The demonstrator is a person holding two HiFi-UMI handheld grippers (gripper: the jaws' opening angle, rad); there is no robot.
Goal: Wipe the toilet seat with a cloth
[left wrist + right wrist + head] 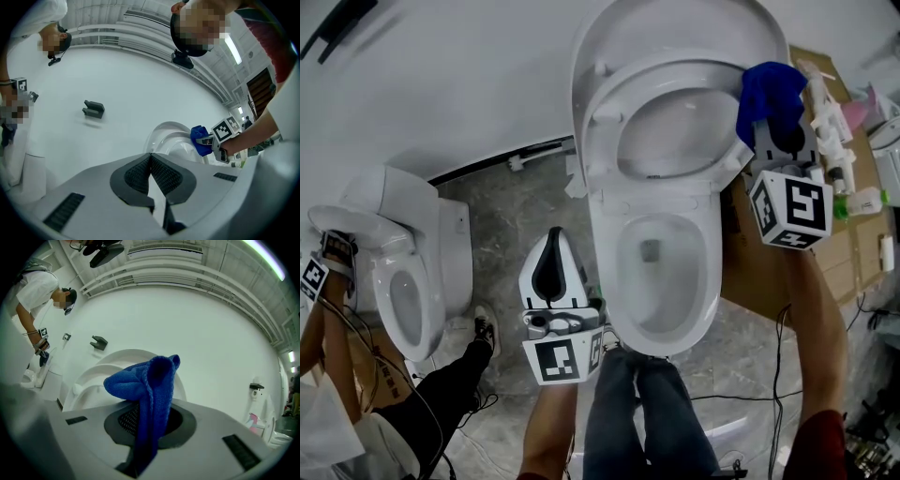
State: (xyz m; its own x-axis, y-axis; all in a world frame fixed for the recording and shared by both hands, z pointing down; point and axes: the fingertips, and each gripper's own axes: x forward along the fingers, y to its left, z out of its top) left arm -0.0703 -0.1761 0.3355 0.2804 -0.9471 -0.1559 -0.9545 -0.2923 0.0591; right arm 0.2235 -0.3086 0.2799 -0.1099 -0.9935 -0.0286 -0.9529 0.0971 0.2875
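My right claw [149, 425] is pinching the blue cloth [146, 376], which bunches up over its tips at the right-hand edge of the raised toilet seat [602, 141], just ahead and to the left of that claw; whether cloth and seat touch I cannot tell. My left claw [151, 174] is pressed together on nothing, with the open bowl [661, 281] just to its right and the cloth well ahead of it

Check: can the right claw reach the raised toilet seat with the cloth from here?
Probably yes. The right claw, shut on the blue cloth, sits at the raised seat's right edge with nothing between them; the left claw is low beside the bowl, out of the way.
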